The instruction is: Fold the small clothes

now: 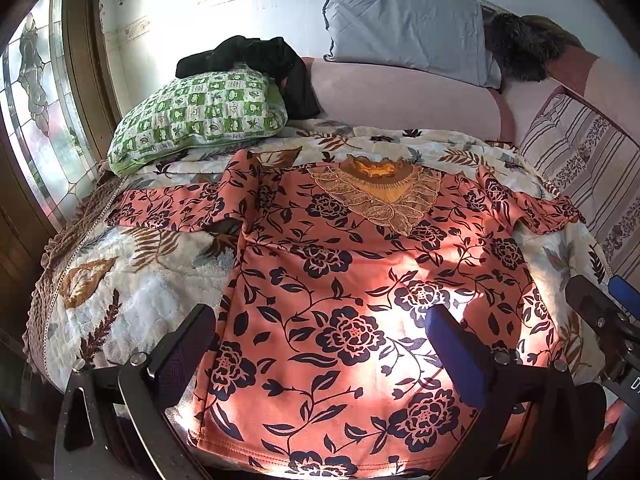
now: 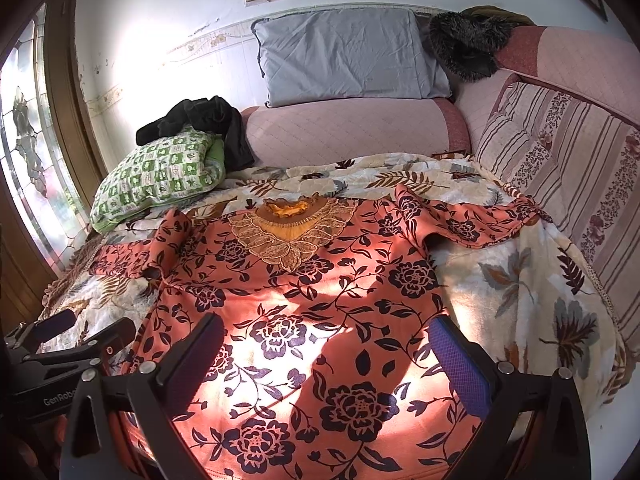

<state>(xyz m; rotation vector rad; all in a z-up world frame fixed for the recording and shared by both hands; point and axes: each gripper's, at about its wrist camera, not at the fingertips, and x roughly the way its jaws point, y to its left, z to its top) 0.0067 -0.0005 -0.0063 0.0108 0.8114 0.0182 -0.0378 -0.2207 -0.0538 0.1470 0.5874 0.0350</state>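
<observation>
Both tongs hover wide open over the near hem of a garment, holding nothing. Left tongs (image 1: 320, 344) sit above the hem's left half, their dark finger over the blanket edge and their blue-padded finger over the cloth. Right tongs (image 2: 328, 356) hang just beside them, above the hem's right half, with blue pads facing inward.

Beneath them lies the task's piece, a coral floral top (image 1: 360, 280) patterned with dark roses and vines. It is spread face up on a cream leaf-print blanket (image 1: 132, 280) covering the bed. Its lace collar (image 1: 380, 196) points away from the tongs. One sleeve (image 1: 160, 208) stretches left; the other sleeve (image 2: 472, 220) lies rumpled to the right.

Fabric looks soft, limp and light, probably a fleecy knit that drapes and will slide little on the plush blanket. It will likely sag wherever unsupported. Good holds appear to be the two hem corners or the sleeve ends, pinching only the top's own layers and not the blanket.

Farther back rest a green checked pillow (image 1: 200, 116), a grey pillow (image 1: 408, 32) and dark clothing (image 1: 256, 56).
</observation>
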